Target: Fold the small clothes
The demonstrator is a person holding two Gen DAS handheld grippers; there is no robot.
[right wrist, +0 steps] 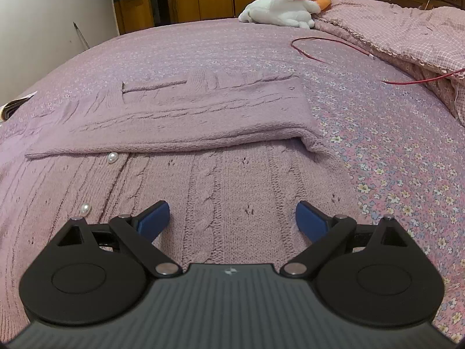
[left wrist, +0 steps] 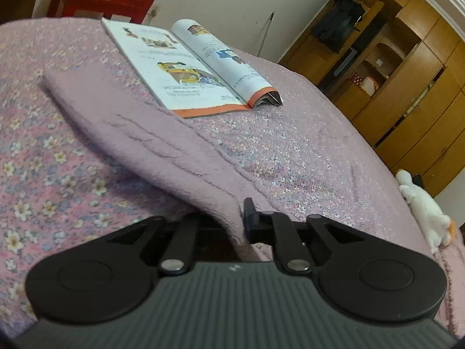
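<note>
Left gripper clamped on cardigan edge, lifted to fold; right gripper wide open, empty, above cardigan.

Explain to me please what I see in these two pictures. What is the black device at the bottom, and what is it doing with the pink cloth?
The black device is a hand-held gripper with two fingers. A person holds one in each hand, and a camera on each looks forward along its fingers, so each picture is one gripper's own view.

In the left wrist view, the left gripper is closed on a part of the pink knitted cardigan and lifts it off the bed. Behind lies an open magazine.

In the right wrist view, the right gripper is open, its blue fingers spread above the cardigan, holding nothing. The cardigan lies flat with one part already folded over, and pearl buttons show. Farther back are a plush toy, a red cable and a quilt.
</note>
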